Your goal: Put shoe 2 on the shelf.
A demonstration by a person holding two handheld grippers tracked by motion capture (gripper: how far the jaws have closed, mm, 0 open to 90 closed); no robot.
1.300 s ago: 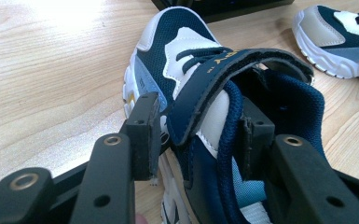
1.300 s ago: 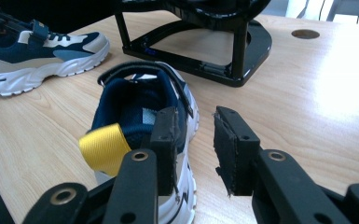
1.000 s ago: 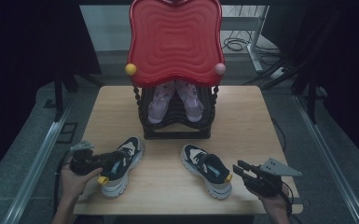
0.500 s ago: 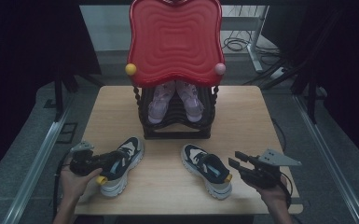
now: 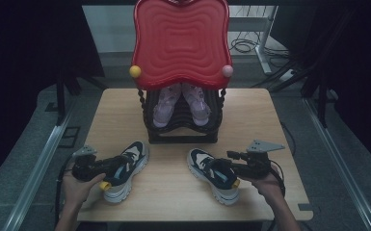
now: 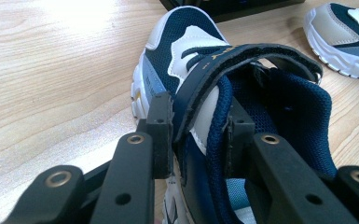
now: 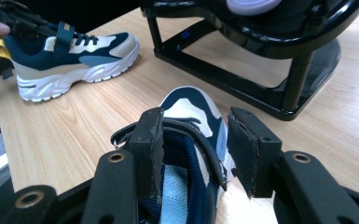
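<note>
High view, left shoe (image 5: 124,171) toe toward rack (image 5: 180,122), left fingers (image 6: 161,133) clamped on its collar; right fingers (image 7: 249,149) just opening, straddling right shoe (image 5: 214,174)

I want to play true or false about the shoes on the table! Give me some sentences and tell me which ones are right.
1. Two navy and white sneakers lie on the wooden table. True: the left sneaker and the right sneaker.
2. A pair of green boots sits in the black shoe rack. False: the pink sneakers sit there.
3. The left hand-held gripper has the left sneaker's side wall and strap between its jaws. True.
4. The right hand-held gripper is clamped tight on the right sneaker. False: a gap shows beside its right jaw, and its jaws have just been opening around the shoe.
5. The rack's top is blue. False: it is red.
</note>
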